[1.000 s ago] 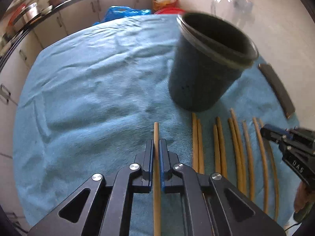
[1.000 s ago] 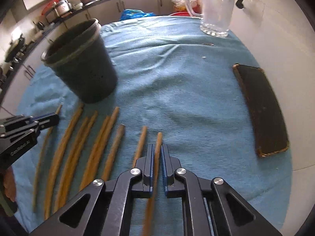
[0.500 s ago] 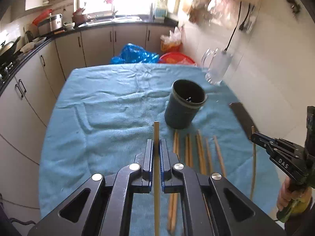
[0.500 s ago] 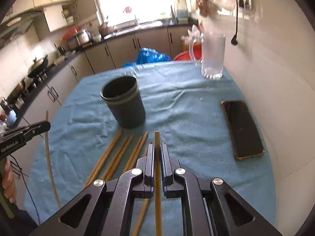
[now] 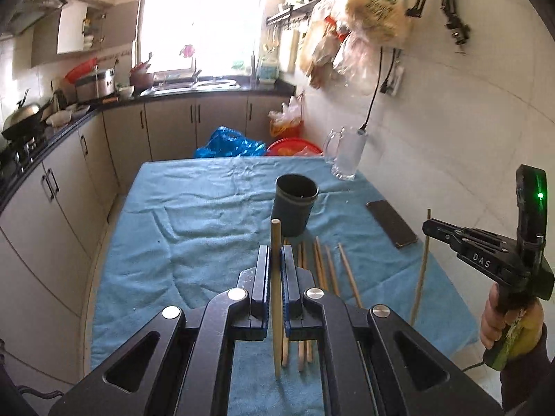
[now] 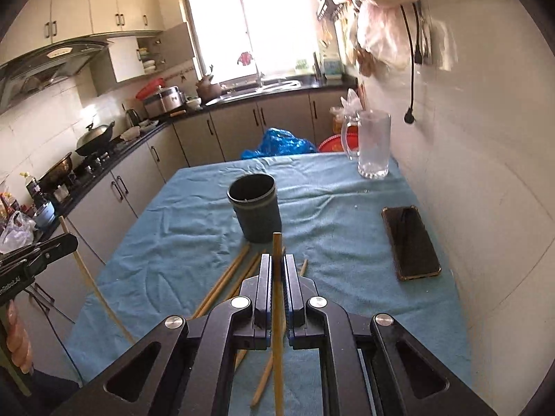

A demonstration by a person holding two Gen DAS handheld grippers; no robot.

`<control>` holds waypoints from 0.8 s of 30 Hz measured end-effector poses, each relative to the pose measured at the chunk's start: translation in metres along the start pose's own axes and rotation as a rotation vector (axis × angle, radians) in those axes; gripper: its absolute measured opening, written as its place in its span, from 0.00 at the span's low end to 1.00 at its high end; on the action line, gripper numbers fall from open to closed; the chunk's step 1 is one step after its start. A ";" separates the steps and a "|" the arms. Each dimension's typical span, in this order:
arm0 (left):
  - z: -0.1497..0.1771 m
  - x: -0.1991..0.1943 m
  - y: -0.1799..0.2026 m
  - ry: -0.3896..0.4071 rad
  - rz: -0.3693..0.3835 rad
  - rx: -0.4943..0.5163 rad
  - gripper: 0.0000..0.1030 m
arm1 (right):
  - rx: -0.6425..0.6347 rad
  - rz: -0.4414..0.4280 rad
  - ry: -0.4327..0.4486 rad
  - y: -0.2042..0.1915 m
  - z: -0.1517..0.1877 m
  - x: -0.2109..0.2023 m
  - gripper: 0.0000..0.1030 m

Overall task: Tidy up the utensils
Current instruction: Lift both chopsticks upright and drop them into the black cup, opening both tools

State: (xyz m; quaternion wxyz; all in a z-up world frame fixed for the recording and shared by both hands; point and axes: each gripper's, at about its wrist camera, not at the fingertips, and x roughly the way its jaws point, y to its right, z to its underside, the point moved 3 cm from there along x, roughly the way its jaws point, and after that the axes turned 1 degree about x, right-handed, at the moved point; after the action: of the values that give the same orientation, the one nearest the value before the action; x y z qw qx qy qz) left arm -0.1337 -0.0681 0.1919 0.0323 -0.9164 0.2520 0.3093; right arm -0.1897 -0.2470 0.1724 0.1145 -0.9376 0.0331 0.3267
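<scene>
1. Progress was slight at this point: the dark round plastic holder cup [image 6: 256, 208] stood upright on the blue towel-covered table [image 5: 208, 215], and what showed of its inside looked empty, though its bottom was hidden from both cameras.

2. The left gripper [image 5: 276, 270] was clenched on one long wooden chopstick [image 5: 276, 294], held up above the cloth with the stick's tip reaching forward past the fingers towards the cup.

3. The right gripper [image 6: 277, 277] was likewise clamped on a second wooden chopstick [image 6: 277, 329], raised off the table and pointing roughly at the cup.

4. Each stick was in the air, near the cup but not over its mouth, so neither had been delivered yet, as far as I could judge.

5. Several more loose wooden chopsticks [image 5: 321, 267] lay side by side on the cloth just in front of the cup; these were the bulk of the work left.

6. A black rectangular phone [image 6: 411, 242] lay flat near the wall edge of the table, well apart from the sticks, and a clear glass mug [image 6: 371, 149] stood at the far corner; neither seemed part of the sorting.

7. My judgement: two sticks were in hand, none were stowed, and the remaining ones were waiting to be collected.
</scene>
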 end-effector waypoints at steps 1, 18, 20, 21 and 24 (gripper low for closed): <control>-0.003 -0.004 0.001 0.013 0.001 0.003 0.05 | -0.005 -0.002 0.010 -0.002 -0.002 -0.004 0.06; -0.130 0.027 0.013 0.139 0.032 -0.006 0.05 | 0.017 -0.089 0.216 -0.020 -0.114 -0.017 0.06; -0.148 0.039 0.012 0.141 0.036 -0.021 0.05 | 0.027 -0.090 0.245 -0.023 -0.131 -0.014 0.06; -0.158 0.047 0.013 0.143 0.036 -0.029 0.05 | 0.029 -0.088 0.258 -0.024 -0.139 -0.011 0.06; -0.179 0.062 0.015 0.158 0.033 -0.034 0.05 | 0.033 -0.078 0.290 -0.026 -0.157 -0.002 0.06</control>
State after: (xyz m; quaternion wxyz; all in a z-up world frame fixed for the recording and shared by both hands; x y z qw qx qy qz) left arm -0.0003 -0.1472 0.3020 -0.0082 -0.9341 0.2634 0.2409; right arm -0.0928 -0.2585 0.2986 0.1366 -0.9735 0.0182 0.1825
